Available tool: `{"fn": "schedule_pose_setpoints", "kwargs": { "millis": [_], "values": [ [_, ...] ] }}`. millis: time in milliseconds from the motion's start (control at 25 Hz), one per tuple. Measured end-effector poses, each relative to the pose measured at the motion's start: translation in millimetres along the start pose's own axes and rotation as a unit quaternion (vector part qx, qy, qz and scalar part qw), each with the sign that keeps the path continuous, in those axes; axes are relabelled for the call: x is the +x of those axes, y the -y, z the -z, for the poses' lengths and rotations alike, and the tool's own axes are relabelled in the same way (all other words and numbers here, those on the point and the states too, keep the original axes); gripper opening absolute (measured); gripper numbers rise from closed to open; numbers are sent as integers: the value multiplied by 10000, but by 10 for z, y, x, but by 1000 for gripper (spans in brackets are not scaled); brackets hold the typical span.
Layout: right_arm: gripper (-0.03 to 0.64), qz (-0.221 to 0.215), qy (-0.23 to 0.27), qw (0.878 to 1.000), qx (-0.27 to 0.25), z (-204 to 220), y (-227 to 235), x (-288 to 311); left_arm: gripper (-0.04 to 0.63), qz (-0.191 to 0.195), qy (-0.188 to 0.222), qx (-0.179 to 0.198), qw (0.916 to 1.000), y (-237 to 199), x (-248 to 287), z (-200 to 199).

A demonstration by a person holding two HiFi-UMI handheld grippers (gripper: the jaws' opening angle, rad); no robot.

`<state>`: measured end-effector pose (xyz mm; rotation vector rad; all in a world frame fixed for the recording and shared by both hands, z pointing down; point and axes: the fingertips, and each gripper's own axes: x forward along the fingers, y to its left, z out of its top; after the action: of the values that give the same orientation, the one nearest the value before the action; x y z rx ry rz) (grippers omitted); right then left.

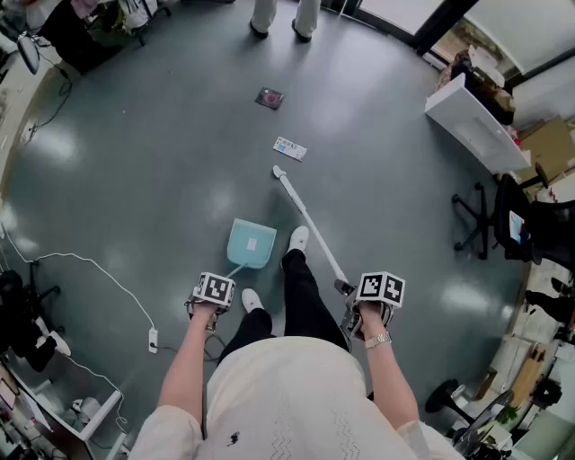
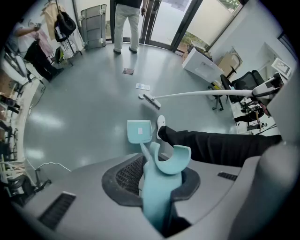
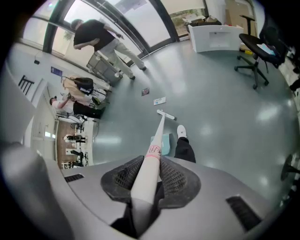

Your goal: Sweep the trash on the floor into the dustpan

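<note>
A light teal dustpan (image 1: 252,243) rests on the grey floor ahead of my feet; its long handle (image 2: 157,185) runs back into my left gripper (image 1: 214,292), which is shut on it. My right gripper (image 1: 375,294) is shut on the white broom handle (image 3: 146,176). The broom head (image 1: 279,172) sits on the floor beyond the dustpan. Just past it lies a white wrapper (image 1: 289,148), and farther off a dark square wrapper (image 1: 269,98). In the left gripper view the dustpan (image 2: 139,131), broom head (image 2: 151,101) and both wrappers (image 2: 142,86) show in a line.
Another person's legs (image 1: 284,16) stand at the far side of the floor. A white counter (image 1: 474,123) and office chairs (image 1: 503,216) lie to the right. A white cable with a plug (image 1: 151,339) trails on the left. My own shoes (image 1: 298,238) stand beside the dustpan.
</note>
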<state>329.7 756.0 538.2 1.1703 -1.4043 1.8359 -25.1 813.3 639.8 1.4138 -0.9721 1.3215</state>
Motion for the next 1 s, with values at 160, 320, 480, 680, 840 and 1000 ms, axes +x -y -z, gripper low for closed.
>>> {"fn": "schedule_pose_setpoints", "kwargs": {
  "millis": [160,320,480,680,840,1000],
  "values": [
    [118,319,-134,9979,-550,-1134,-116,178,94,-11,51,62,10000,-254,133,-1010],
    [118,686,-380,9875,-1365,-2095,-200,303,94,190,18,3,9998,-259,267,-1888],
    [118,1077,-597,9676,-2205,-2629,-299,484,94,293,-137,-3,9995,-319,388,-2472],
    [118,1026,-752,9646,-2309,-2644,-517,650,94,242,-269,649,9972,-538,541,-2980],
    [118,1019,-876,9667,-2178,-2273,-731,817,94,335,-403,782,9956,-693,699,-3186],
    [118,1023,-945,9720,-1891,-1805,-1021,863,94,538,-553,787,9939,-849,795,-3221]
  ]
}}
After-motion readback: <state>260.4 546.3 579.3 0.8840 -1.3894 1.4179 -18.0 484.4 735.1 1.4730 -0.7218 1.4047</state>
